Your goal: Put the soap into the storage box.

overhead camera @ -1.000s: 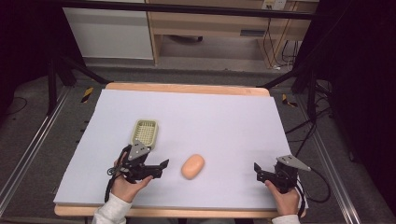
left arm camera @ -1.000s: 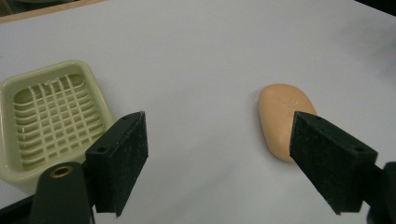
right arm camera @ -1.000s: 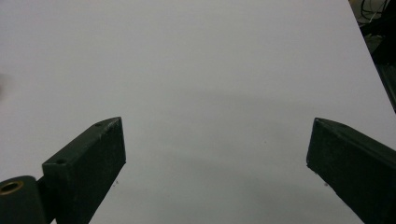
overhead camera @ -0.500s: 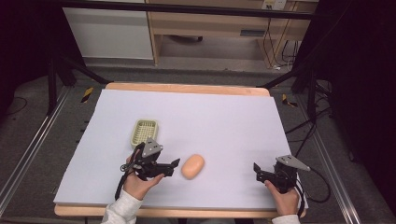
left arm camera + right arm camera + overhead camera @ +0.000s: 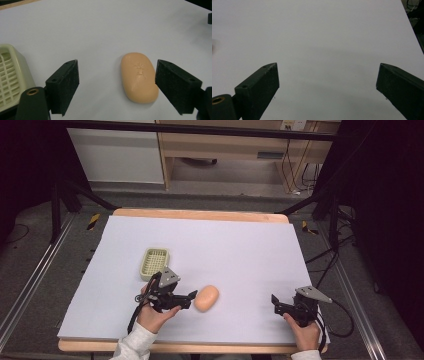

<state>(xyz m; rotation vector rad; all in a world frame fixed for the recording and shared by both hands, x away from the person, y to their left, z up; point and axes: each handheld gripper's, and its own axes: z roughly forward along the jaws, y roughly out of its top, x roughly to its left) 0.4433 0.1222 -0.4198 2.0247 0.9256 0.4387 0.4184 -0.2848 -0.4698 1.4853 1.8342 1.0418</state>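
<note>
An orange bar of soap (image 5: 206, 298) (image 5: 139, 77) lies on the white table sheet (image 5: 235, 255). My left gripper (image 5: 190, 297) (image 5: 116, 87) is open, its tips just left of the soap in the high view. In the left gripper view the soap lies between the jaws, close to the right one, and neither pad presses on it. A pale green soap dish (image 5: 154, 263) (image 5: 11, 78) sits behind and left of that gripper. My right gripper (image 5: 275, 304) (image 5: 327, 85) rests open near the front right of the sheet, with bare sheet between its jaws.
The wooden table edge (image 5: 200, 214) runs along the far side. Beyond it stand a wooden cabinet (image 5: 240, 150) and a white panel (image 5: 117, 152). Black stand legs (image 5: 65, 195) and cables (image 5: 325, 250) flank the table on both sides.
My left gripper has moved right across the sheet, from beside the soap dish to the soap. The right gripper has kept still.
</note>
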